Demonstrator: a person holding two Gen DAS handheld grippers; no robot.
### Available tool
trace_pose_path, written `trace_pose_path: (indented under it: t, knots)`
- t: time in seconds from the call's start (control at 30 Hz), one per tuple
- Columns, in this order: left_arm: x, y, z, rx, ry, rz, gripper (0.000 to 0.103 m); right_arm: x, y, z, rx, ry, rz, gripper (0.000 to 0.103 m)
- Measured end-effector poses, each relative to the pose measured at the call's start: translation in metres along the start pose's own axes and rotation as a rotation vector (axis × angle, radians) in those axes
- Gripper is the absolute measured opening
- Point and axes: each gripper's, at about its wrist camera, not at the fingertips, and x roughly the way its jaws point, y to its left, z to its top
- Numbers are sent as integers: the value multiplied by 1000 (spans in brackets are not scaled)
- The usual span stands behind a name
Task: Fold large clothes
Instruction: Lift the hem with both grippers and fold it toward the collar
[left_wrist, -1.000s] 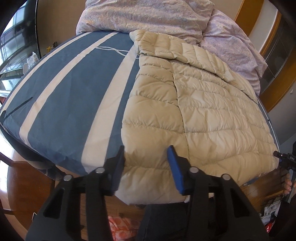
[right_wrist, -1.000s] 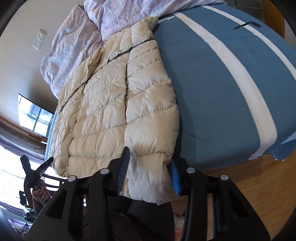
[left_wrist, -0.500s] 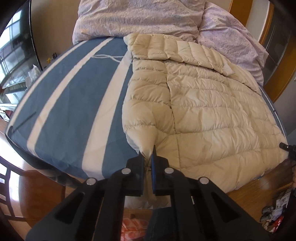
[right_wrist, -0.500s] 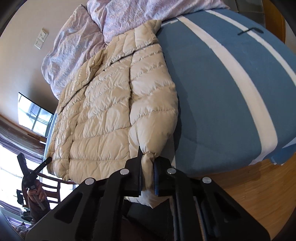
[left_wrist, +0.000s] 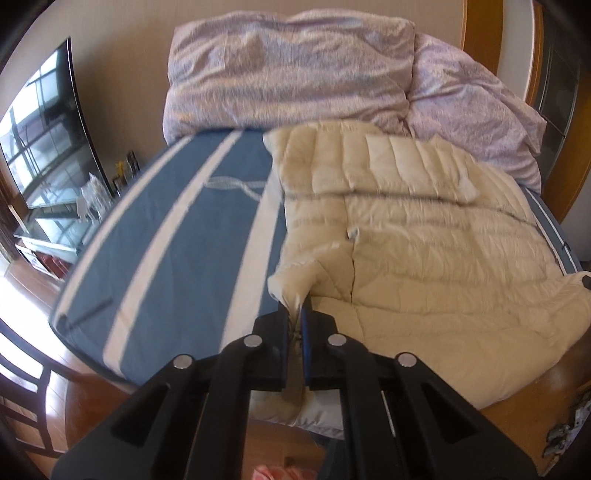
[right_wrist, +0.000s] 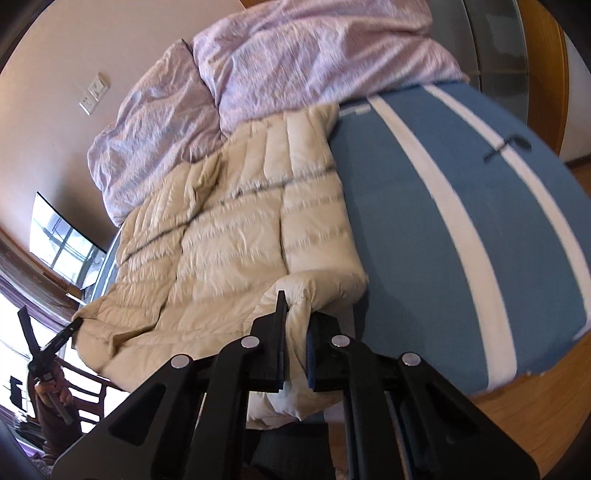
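No readable text, label or number anywhere; both views motion-blurred.

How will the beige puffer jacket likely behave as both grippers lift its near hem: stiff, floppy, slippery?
The puffer jacket will probably drape floppily: its hem bunches between the left gripper jaws. It looks light for its bulk, judging by the puffy quilting. The smooth shell may slip, though the right gripper pinches a thick fold.
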Motion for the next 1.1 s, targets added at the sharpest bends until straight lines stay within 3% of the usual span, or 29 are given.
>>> trace_pose_path:
  t: [0.37, 0.63, 0.97, 1.1]
  knots:
    - [24, -7, 79, -2, -64, 58, 6, 32, 35, 71, -78, -83, -92, 8]
    - [71, -8, 137, -32, -63, 91, 6, 76, 43, 121, -93, -108, -142, 8]
    - [139, -10, 206, -90, -68, 108, 6, 132, 50, 186, -54, -227, -194, 8]
    - [173, -9, 225, -129, -50, 107, 6, 163, 48, 206, -19, -229, -211, 9]
